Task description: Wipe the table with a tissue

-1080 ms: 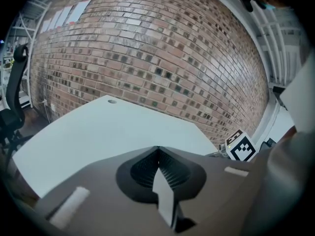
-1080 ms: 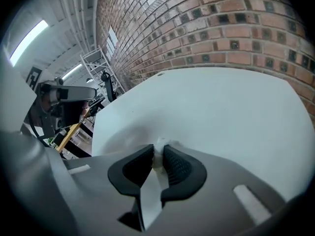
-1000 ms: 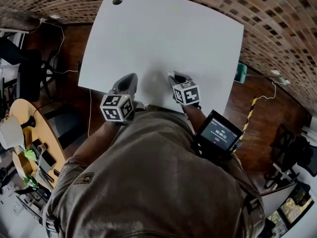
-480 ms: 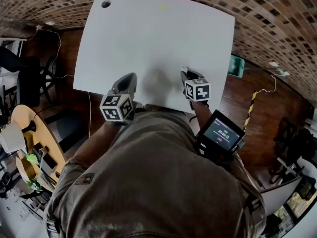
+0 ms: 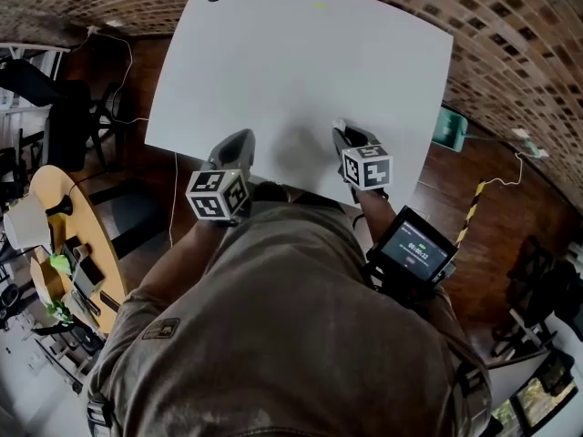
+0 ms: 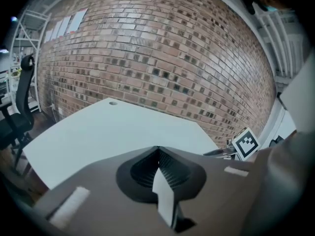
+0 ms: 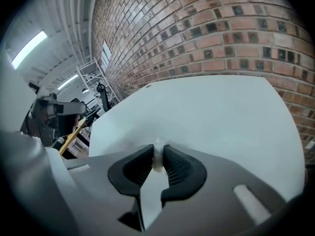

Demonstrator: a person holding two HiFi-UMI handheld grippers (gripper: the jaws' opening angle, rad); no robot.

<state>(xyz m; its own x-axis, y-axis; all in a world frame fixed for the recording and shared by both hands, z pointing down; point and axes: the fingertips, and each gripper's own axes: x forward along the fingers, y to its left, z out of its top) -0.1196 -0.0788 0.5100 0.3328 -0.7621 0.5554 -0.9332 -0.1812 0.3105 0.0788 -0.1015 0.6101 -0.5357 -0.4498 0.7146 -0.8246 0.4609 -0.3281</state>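
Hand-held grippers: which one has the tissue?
The right hand-held gripper: a white tissue is pinched between its jaws. The left hand-held gripper is shut on nothing.

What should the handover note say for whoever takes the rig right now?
Left gripper: shut, empty, at the near edge of the table.
Right gripper: shut on the tissue, also at the near edge.
Done: tissue is in hand; nothing shows how much has been wiped.
Left: probably wipe outward across the far part of the table.
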